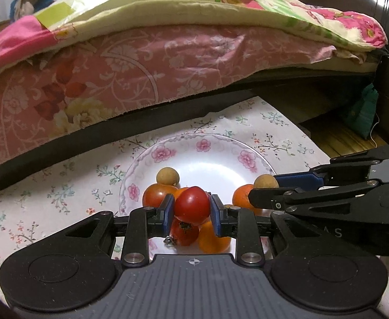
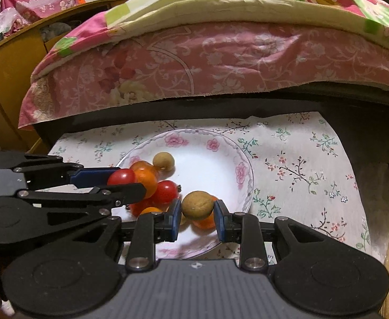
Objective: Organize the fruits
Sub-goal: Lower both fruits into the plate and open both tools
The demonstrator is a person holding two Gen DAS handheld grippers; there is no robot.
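A red tomato (image 1: pixel 191 204) is pinched between the pads of the left gripper (image 1: pixel 192 214), directly above the fruit heaped in the floral plate (image 1: pixel 215 143). A tan round fruit (image 2: pixel 197 204) is framed by the right gripper (image 2: pixel 197 219), whose right pad appears just clear of it; a firm pinch cannot be confirmed. Both fruits are roundish, with no long axis. Only the right wrist view shows the bare cloth (image 2: pixel 300 159) beside the plate

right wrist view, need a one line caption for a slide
Right claw closed around a tan round fruit over a floral plate of tomatoes and oranges.
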